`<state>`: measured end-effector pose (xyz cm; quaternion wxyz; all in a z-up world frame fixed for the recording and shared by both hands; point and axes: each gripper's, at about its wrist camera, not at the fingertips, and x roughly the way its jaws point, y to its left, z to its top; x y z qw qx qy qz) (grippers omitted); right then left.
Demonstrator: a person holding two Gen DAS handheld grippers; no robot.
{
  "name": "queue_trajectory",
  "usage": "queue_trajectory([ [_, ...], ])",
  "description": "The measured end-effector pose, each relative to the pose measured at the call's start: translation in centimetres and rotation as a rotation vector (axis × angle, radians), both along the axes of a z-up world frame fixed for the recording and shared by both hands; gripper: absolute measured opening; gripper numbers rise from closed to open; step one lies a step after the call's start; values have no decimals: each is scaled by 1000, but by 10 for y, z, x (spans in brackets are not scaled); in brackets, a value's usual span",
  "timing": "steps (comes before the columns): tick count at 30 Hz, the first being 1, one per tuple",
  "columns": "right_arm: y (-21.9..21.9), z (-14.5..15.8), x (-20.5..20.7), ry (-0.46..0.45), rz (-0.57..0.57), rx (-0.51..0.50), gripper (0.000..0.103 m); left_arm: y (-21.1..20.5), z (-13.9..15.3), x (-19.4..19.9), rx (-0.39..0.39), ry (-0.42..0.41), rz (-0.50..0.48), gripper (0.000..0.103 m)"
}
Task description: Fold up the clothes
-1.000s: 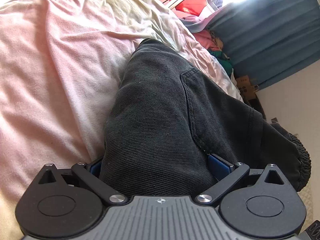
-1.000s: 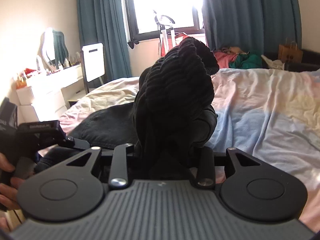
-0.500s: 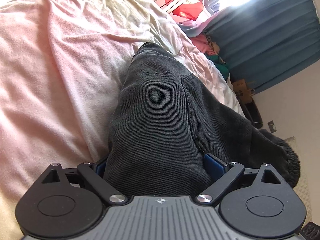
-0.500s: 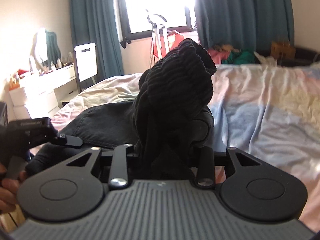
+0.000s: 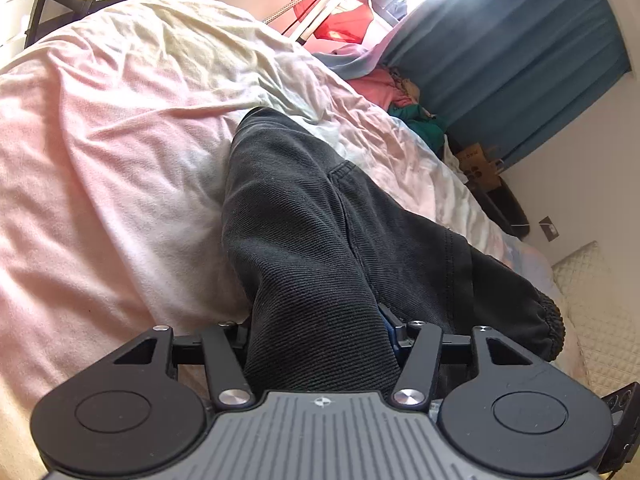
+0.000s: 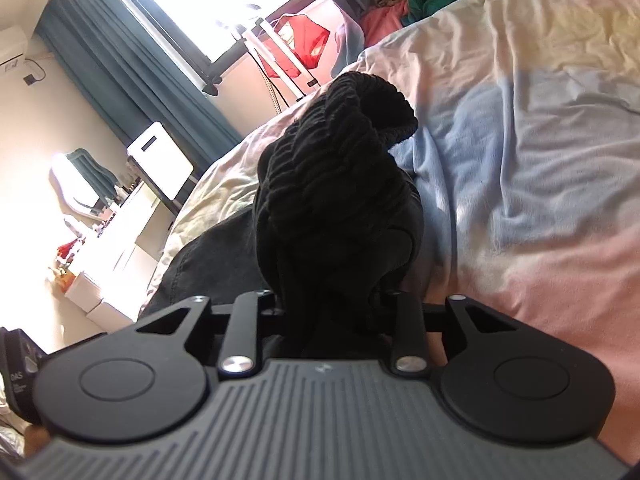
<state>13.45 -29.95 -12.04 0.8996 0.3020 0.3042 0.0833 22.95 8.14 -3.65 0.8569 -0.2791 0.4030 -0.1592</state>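
Note:
Dark grey trousers [image 5: 304,216] lie stretched across a bed with a pink, cream and blue sheet [image 5: 100,168]. My left gripper [image 5: 320,332] is shut on one end of the trousers, which run away from it to a seamed edge far up the bed. My right gripper [image 6: 340,308] is shut on the black ribbed waistband [image 6: 340,148], which bunches up in front of the camera and hides the fingers. The rest of the trousers [image 6: 216,248] trail left on the bed.
Teal curtains [image 5: 520,40] and a bright window stand behind the bed. A heap of pink and green clothes [image 5: 400,92] lies at the bed's far edge. A drying rack with red cloth [image 6: 296,48] stands by the window. A white dresser [image 6: 112,248] is at left.
The left gripper has closed in tighter on the cloth. The right gripper has tilted and dropped toward the bed with the waistband still in it.

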Motion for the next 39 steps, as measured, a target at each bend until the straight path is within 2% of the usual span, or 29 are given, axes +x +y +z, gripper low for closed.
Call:
queue_trajectory([
  [2, -7, 12, -2, -6, 3, 0, 30, -2, 10, 0, -32, 2, -4, 52],
  [5, -22, 35, -6, -27, -6, 11, 29, -12, 28, 3, -123, 12, -17, 50],
  [9, -74, 70, -9, -42, -69, 16, 29, -64, 61, 25, -178, 10, -64, 50],
  [12, -122, 95, -8, -45, -132, 9, 28, -137, 78, 56, -185, 18, -138, 50],
  [16, -210, 119, 4, -32, -258, -2, 29, -251, 89, 108, -204, 48, -234, 49],
  [20, -293, 133, 19, -58, -365, -49, 29, -368, 91, 153, -226, 39, -298, 49],
  [23, -350, 139, 31, -80, -437, -80, 29, -440, 84, 181, -238, 10, -347, 49],
  [26, -391, 128, 39, -93, -496, -88, 29, -490, 66, 198, -235, -1, -396, 49],
  [30, -428, 84, 45, -73, -533, -46, 29, -528, 27, 208, -167, 20, -471, 49],
  [34, -444, 28, 44, 9, -554, 19, 29, -534, -12, 202, -96, 4, -509, 49],
  [39, -439, -14, 13, 104, -528, 92, 30, -523, -41, 172, 7, -31, -577, 50],
])
